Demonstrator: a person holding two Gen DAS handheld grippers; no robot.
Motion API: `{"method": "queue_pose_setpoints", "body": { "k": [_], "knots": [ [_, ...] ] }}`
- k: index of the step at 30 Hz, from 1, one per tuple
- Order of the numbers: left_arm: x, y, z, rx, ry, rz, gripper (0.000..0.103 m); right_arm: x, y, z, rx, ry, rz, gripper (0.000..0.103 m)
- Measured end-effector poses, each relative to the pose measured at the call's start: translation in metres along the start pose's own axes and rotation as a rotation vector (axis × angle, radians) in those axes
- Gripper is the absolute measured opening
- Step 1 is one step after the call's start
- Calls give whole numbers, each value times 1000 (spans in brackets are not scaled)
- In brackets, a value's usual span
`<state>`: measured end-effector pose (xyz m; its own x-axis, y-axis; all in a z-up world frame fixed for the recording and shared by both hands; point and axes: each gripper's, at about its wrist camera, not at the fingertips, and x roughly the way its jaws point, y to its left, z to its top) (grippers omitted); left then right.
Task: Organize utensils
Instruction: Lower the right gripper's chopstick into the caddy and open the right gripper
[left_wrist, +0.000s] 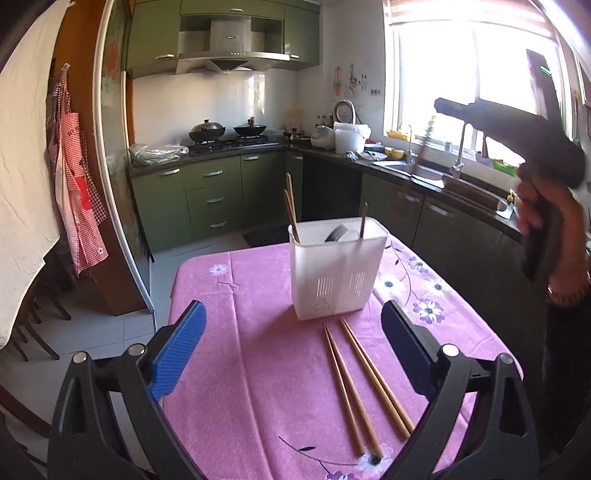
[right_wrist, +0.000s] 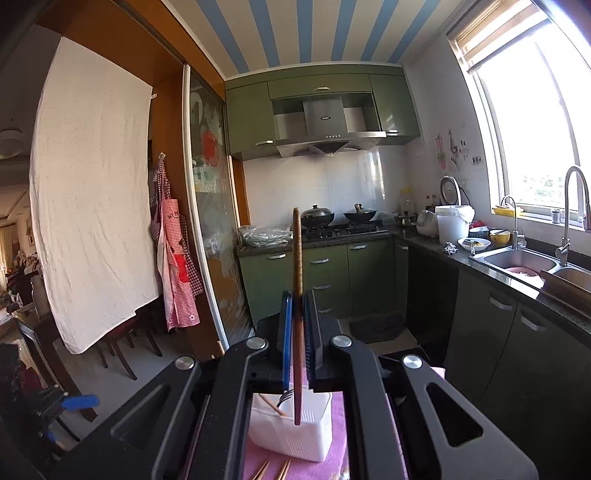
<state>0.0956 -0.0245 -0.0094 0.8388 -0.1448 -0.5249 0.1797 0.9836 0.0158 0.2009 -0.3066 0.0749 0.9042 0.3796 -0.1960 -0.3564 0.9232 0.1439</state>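
A white slotted utensil holder stands on the pink flowered tablecloth. Chopsticks lean in its left compartment and a dark utensil lies inside. Several wooden chopsticks lie loose on the cloth in front of it, between my left fingers. My left gripper is open and empty, low over the near table. My right gripper is shut on a single brown chopstick, held upright high above the holder. It shows blurred at upper right in the left wrist view.
The table's far edge drops to a tiled floor. Green kitchen cabinets, a stove with two pans and a sink line the back and right. A red apron hangs at the left by a sliding door.
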Motion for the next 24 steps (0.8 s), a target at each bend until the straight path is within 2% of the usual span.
{"method": "queue_pose_setpoints", "body": {
  "k": [5,11,13,18,20,24],
  "knots": [
    [5,0,-8,10,37,-1,91,58,0,-15,5,114,-21,7],
    [16,4,-3,-1,63,-1,91,85,1,-44,7,217,-16,7],
    [19,4,-4,-5,74,-15,91,78,0,-43,6,209,-6,7],
    [39,3,-3,-39,139,-38,91,25,6,-38,-20,150,14,13],
    [51,2,-5,-54,181,-56,92,5,7,-49,-28,172,22,13],
    [88,-3,-16,-81,295,-84,91,-11,1,-93,-31,297,4,16]
  ]
}}
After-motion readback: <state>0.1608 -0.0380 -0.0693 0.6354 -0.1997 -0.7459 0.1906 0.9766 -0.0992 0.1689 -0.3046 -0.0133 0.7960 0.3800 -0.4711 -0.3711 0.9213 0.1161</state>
